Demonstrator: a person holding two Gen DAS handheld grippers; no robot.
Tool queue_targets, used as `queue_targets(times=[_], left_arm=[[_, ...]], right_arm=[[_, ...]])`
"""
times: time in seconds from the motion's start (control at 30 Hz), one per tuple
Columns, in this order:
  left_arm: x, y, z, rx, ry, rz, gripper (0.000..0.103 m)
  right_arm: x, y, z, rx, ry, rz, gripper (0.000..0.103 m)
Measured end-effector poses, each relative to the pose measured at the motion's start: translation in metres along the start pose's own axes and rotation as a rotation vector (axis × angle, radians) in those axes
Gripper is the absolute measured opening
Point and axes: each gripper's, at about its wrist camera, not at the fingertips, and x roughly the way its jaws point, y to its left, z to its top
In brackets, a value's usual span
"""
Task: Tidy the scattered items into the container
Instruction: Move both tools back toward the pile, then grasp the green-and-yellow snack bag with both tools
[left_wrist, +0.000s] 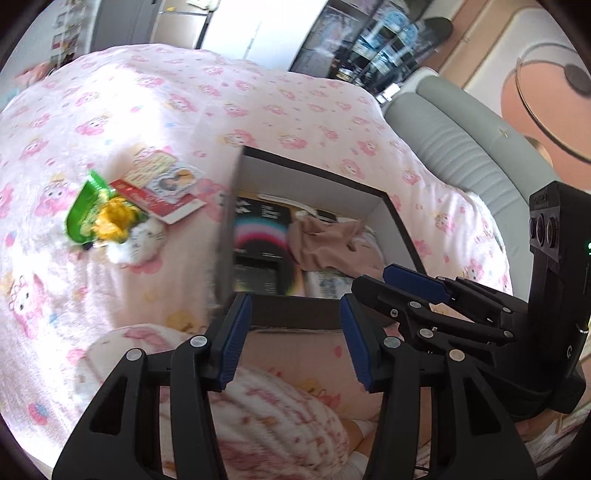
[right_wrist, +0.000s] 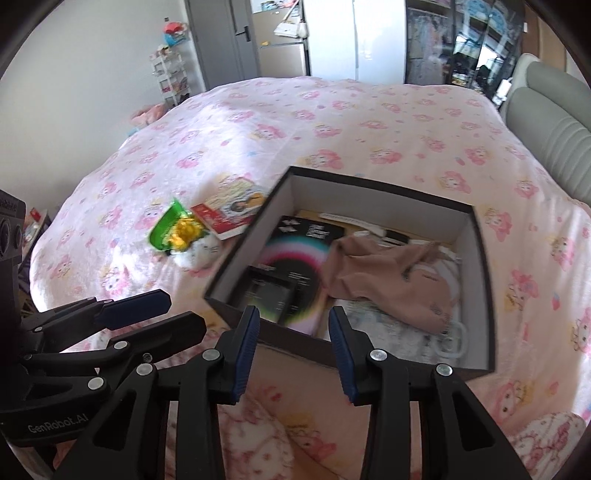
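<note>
An open dark box (right_wrist: 484, 295) with white inner walls lies on the pink bed; it also shows in the left wrist view (left_wrist: 317, 177). Inside lie a black rainbow-print package (right_wrist: 291, 254), a beige cloth (right_wrist: 384, 277) and white items. Left of the box lie a green and yellow packet (right_wrist: 177, 229), a white plush (right_wrist: 199, 254) and red and white cards (right_wrist: 229, 214). My left gripper (left_wrist: 295, 339) is open and empty at the box's near wall. My right gripper (right_wrist: 291, 350) is open and empty, just before the near wall.
The bed has a pink cartoon-print cover (right_wrist: 332, 122). A grey padded headboard (left_wrist: 454, 147) stands to the right. A rumpled pink blanket (left_wrist: 266, 413) lies under the grippers. A door, white shelf and dark cabinet stand beyond the bed.
</note>
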Motion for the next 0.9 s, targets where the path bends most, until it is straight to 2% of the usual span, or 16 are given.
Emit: queue_targets(times=[0.2, 0.47, 0.53, 0.6, 0.7, 0.8, 0.9], left_arm=[[-0.017, 0.062, 0.0, -0.129, -0.063, 0.039, 0.049], [-0.013, 0.158, 0.009, -0.334, -0.116, 0.068, 0.053], [-0.003, 0.181, 0.015, -0.363, -0.11, 0.143, 0.053], [0.011, 0.204, 0.02, -0.396, -0.096, 0.183, 0.053], [0.044, 0.248, 0.034, -0.497, -0.037, 0.242, 0.052], [0.068, 0.276, 0.047, -0.527, -0.036, 0.239, 0.052], [0.089, 0.3, 0.056, -0.571, -0.024, 0.177, 0.052]], right_arm=[[0.027, 0.055, 0.019, -0.082, 0.012, 0.044, 0.034], [0.097, 0.106, 0.058, -0.085, 0.124, 0.215, 0.034], [0.118, 0.111, 0.067, -0.047, 0.153, 0.24, 0.034], [0.145, 0.117, 0.076, -0.024, 0.197, 0.232, 0.034], [0.184, 0.121, 0.082, -0.004, 0.273, 0.206, 0.034], [0.213, 0.122, 0.081, 0.03, 0.347, 0.21, 0.034], [0.229, 0.126, 0.082, 0.015, 0.368, 0.203, 0.034]])
